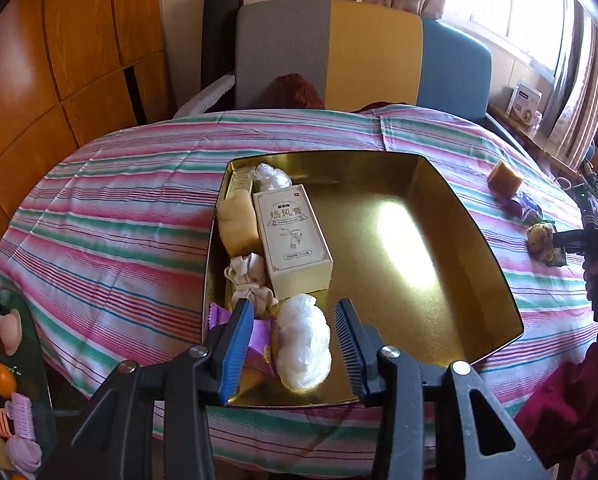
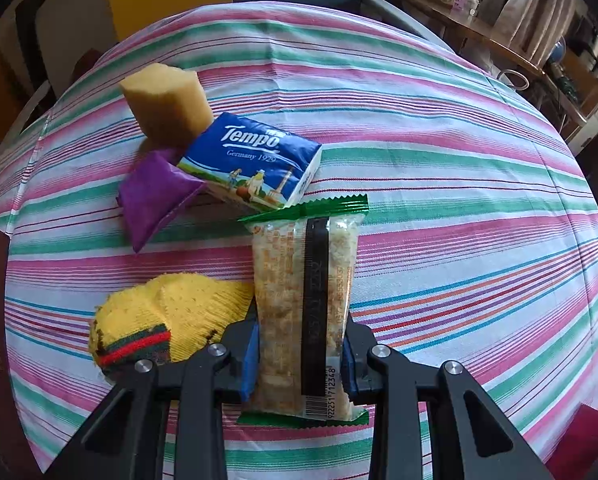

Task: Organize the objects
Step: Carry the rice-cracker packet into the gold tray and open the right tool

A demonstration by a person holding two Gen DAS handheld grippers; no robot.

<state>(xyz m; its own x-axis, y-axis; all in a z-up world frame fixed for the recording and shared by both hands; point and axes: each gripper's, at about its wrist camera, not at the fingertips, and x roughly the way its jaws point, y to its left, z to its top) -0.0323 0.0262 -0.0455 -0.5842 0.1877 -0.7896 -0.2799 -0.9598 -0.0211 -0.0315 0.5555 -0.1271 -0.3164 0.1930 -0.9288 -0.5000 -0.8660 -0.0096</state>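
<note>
A gold tin tray (image 1: 439,184) sits on the striped tablecloth. Along its left side lie a cream box (image 1: 293,242), a yellow cloth (image 1: 238,224), a beige sock bundle (image 1: 247,276), two white plastic bundles (image 1: 304,346) and a pink packet (image 1: 261,340). My left gripper (image 1: 293,340) is open above the tray's near edge, around the nearer white bundle without touching it. My right gripper (image 2: 301,356) is shut on a clear snack packet with green ends (image 2: 305,304). Next to it lie a yellow sock (image 2: 167,316), a purple pouch (image 2: 155,196), a Tempo tissue pack (image 2: 253,160) and a yellow sponge (image 2: 167,104).
A grey, yellow and blue chair (image 1: 363,52) stands behind the table. A dark side surface at the lower left holds small items such as a comb (image 1: 19,416). Shelves with clutter (image 2: 539,64) stand at the right. The right half of the tray floor is bare.
</note>
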